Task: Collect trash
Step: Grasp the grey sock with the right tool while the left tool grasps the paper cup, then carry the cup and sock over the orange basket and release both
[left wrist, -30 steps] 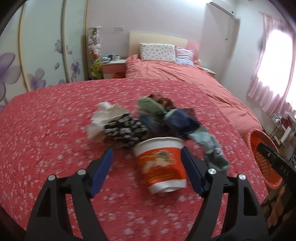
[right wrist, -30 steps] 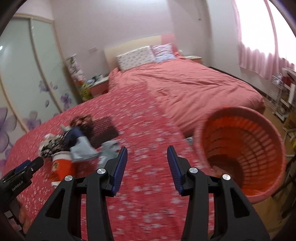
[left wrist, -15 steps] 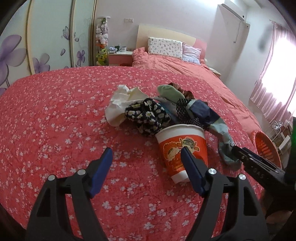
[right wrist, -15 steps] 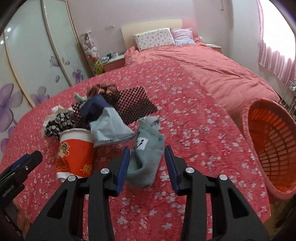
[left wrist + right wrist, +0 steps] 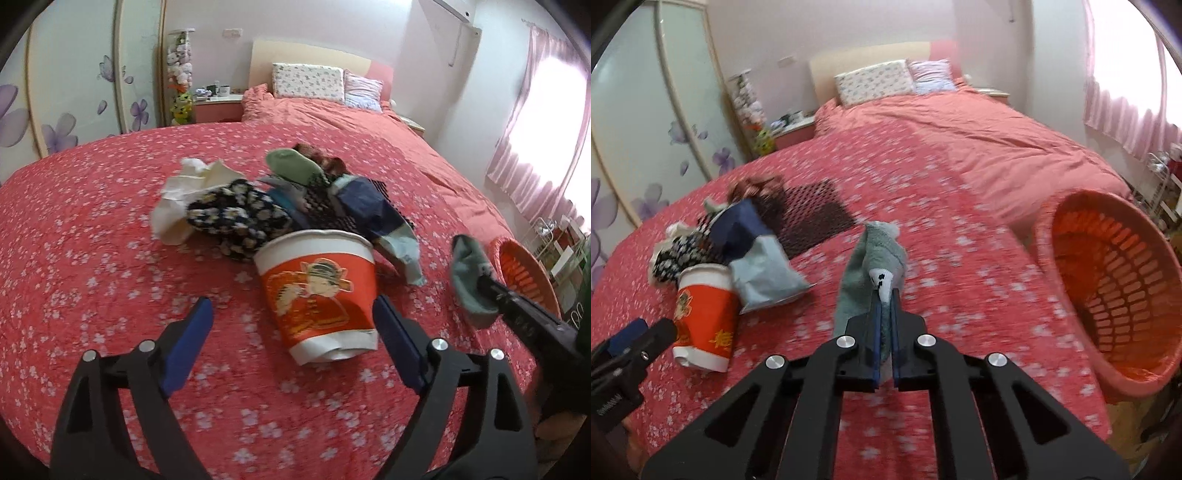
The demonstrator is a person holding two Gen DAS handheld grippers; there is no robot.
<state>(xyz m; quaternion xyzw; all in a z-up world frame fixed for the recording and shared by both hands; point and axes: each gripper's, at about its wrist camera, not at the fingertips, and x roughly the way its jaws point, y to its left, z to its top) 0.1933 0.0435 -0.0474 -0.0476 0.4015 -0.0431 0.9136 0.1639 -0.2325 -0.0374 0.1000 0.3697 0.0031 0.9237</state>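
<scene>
A red and white noodle cup (image 5: 319,291) stands on the red flowered bedspread (image 5: 92,258), between and just ahead of the blue pads of my open left gripper (image 5: 291,339). It also shows in the right wrist view (image 5: 701,317). My right gripper (image 5: 884,325) is shut on a grey-green sock (image 5: 873,266) and holds it off the bed; the sock also shows in the left wrist view (image 5: 469,280). An orange laundry basket (image 5: 1115,295) stands at the bed's right edge.
Behind the cup lies a pile: crumpled white tissue (image 5: 184,192), black flowered cloth (image 5: 236,218), green sock (image 5: 291,166), dark blue and pale blue cloth (image 5: 373,210), a black mesh mat (image 5: 809,214). Pillows and a nightstand lie far back.
My right gripper closed on the grey-green sock and lifted it off the bed. My left gripper moved closer to the noodle cup, still open.
</scene>
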